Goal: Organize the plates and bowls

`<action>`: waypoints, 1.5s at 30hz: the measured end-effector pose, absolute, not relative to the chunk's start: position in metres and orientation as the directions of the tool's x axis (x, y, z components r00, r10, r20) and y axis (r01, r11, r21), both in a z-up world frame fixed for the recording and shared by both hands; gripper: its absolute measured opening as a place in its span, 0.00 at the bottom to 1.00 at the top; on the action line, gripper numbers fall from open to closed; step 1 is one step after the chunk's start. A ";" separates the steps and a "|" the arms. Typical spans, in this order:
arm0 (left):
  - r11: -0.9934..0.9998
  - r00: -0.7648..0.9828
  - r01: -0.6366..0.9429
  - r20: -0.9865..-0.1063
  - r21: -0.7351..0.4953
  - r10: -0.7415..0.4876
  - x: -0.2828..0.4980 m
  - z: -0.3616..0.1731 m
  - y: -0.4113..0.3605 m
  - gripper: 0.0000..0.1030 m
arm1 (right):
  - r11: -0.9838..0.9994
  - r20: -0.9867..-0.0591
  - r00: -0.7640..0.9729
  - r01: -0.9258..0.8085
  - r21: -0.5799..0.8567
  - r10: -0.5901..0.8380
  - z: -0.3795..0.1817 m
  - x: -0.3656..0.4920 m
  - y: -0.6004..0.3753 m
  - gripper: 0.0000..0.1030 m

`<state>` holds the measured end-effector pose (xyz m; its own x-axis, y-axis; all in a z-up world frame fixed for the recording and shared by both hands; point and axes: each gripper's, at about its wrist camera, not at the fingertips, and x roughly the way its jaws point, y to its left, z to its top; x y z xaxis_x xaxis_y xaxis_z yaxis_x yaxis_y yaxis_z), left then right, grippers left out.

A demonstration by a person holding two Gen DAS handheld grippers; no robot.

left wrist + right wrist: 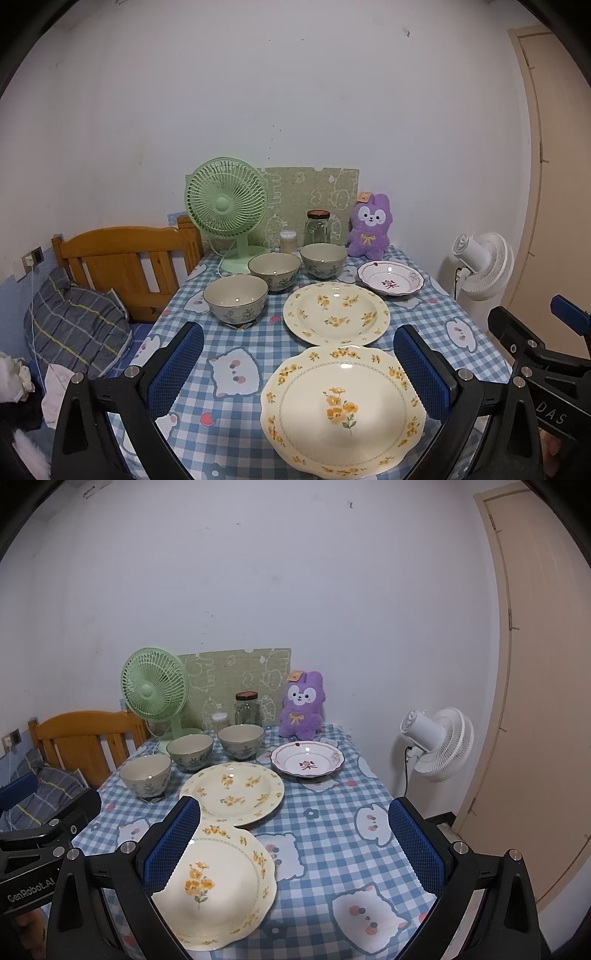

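Observation:
Three grey-green bowls stand in a diagonal row: near bowl (235, 300) (145, 775), middle bowl (274, 271) (190, 751), far bowl (323, 260) (240, 740). A scalloped cream plate with yellow flowers (343, 410) (218, 886) lies nearest. Behind it sits a round cream flowered plate (336, 313) (232, 794). A small white plate with a purple rim (390, 282) (307, 763) lies at the back right. My left gripper (297, 369) hovers open above the near table edge, empty. My right gripper (295, 843) is open too, its left finger over the scalloped plate.
On the blue checked tablecloth (236, 347) (325, 812) at the back stand a green desk fan (227, 206) (154, 692), a glass jar (317, 227) (246, 707), a cotton-swab tub (288, 240) and a purple plush toy (369, 225) (301, 705). A wooden bed frame (125, 266) is left, a white fan (437, 744) right.

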<state>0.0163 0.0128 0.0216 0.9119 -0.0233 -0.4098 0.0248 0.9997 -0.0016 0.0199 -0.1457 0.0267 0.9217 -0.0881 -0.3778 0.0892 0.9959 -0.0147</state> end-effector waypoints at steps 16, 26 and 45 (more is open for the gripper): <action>1.000 0.916 0.003 -0.402 0.004 -0.001 0.017 0.029 0.018 1.00 | 0.998 -0.384 0.921 0.067 -0.001 -0.062 0.041 0.025 -0.142 1.00; 1.000 0.915 0.000 -0.403 0.006 0.003 0.018 0.029 0.020 1.00 | 0.998 -0.389 0.919 0.066 -0.003 -0.062 0.042 0.028 -0.139 1.00; 1.000 0.914 0.008 -0.405 -0.002 -0.008 0.018 0.028 0.022 0.99 | 0.998 -0.386 0.920 0.069 -0.007 -0.066 0.043 0.027 -0.140 1.00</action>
